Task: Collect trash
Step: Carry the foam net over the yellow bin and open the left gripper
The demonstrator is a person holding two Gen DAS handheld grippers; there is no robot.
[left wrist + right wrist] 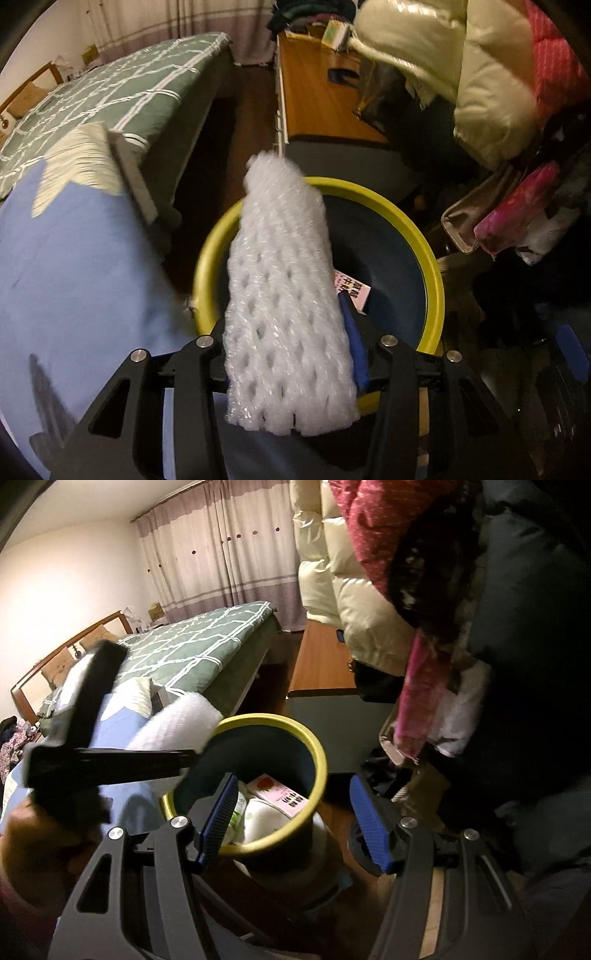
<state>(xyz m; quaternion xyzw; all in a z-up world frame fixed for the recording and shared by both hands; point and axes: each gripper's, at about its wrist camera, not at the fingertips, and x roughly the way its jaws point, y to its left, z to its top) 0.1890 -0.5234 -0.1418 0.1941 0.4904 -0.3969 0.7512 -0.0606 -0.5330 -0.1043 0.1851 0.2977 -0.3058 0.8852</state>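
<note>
The left gripper (pixel 291 354) is clamped on a white foam mesh sleeve (pixel 284 280), poised over the yellow-rimmed dark bin (pixel 424 258). Inside already: a pink carton (pixel 282 794). The right gripper (pixel 295 819) hangs empty, jaws apart. Release looks next.

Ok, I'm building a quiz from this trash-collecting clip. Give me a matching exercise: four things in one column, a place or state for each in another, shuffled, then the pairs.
Things:
1. white foam net
2. pink carton
3. right gripper
4. green checked cover

Places or states:
A. spread over the bed
B. open, holding nothing
C. lying inside the yellow-rimmed bin
D. clamped in the left gripper, above the bin

Pairs: 1-D, 2-C, 3-B, 4-A
</note>
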